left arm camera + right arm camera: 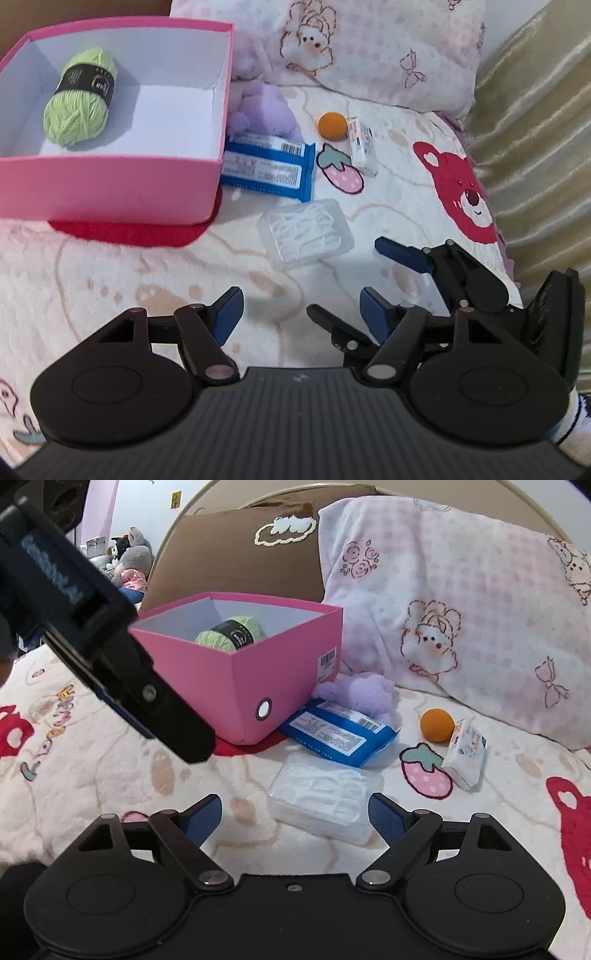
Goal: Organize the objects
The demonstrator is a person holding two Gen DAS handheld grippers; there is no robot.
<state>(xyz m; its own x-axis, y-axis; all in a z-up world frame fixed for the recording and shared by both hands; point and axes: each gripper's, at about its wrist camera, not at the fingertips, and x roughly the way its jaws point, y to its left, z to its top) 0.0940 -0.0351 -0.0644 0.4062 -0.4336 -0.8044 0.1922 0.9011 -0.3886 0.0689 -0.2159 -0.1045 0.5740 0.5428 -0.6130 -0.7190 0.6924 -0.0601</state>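
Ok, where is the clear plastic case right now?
The clear plastic case lies on the blanket just ahead of the open right tool, in front of the blue packet and right of the pink box; nothing grips it.

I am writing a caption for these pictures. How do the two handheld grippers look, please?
Both the left gripper and the right gripper are matte black, with round pivot housings, silver rivets, linked arms and a ribbed body. Their fingers carry blue textured pads. In the right wrist view, the left gripper's body shows a blurred pale marking.
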